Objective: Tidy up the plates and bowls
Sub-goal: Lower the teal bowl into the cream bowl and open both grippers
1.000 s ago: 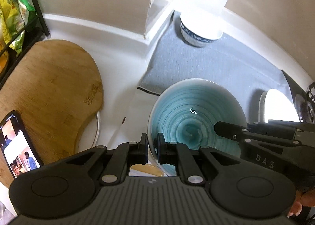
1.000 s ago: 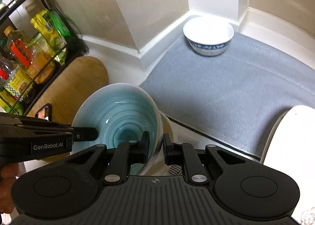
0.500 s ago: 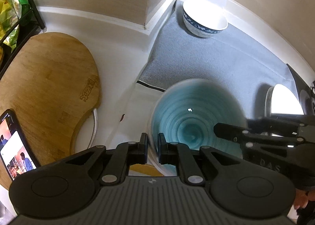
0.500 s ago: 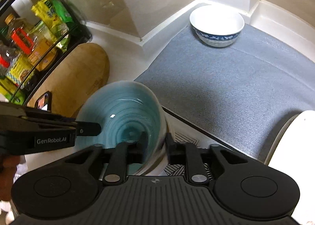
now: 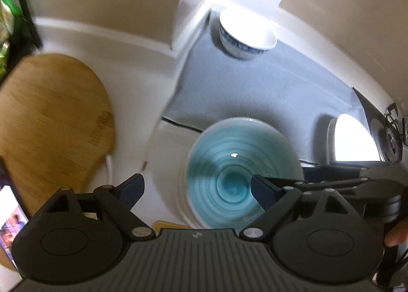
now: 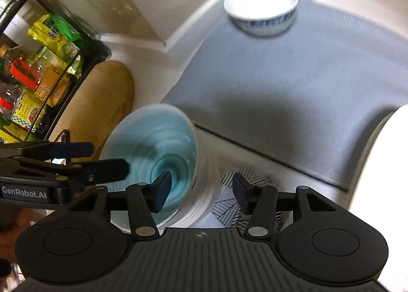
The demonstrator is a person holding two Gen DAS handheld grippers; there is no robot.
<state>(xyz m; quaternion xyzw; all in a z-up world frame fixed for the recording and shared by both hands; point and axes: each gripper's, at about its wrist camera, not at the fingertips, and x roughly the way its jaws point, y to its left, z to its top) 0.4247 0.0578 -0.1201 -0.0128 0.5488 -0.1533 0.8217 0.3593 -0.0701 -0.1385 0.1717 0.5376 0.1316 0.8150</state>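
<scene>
Step in hand looks like release: the teal-glazed round ceramic bowl with spiral rings (image 5: 242, 172) sits on a stack of white plates (image 6: 204, 205) at the near edge of the surface (image 5: 142, 103), just in front of the grey ribbed mat (image 6: 293, 82).

Left hand-held gripper (image 5: 196, 187): jaws opening, spread wide, pads off the bowl; its rim lies between them but nothing is pinched. Right hand-held gripper (image 6: 200, 191): jaws opening too, about half spread, one pad inside the bowl, the other outside, bowl wall between them, no pressing seen. Both released, I judge.

Bowl mouth faces up. Round, so no real long axis; its axis runs vertical, looks slightly tipped in the right wrist view, but blur and fisheye make that uncertain.

Other task items: a white bowl with a blue patterned band (image 6: 261, 11) upright at the far corner of the mat, well apart; a white round plate or lid (image 5: 354, 138) at the right edge, partly cut off.

Next move probably calls for lifting both grippers clear without nudging the rim, then going for the white bowl. Risk: the inner pad catching the wall.

Round bamboo board (image 5: 51, 118) lies left, rack of packets (image 6: 38, 75) beyond.
</scene>
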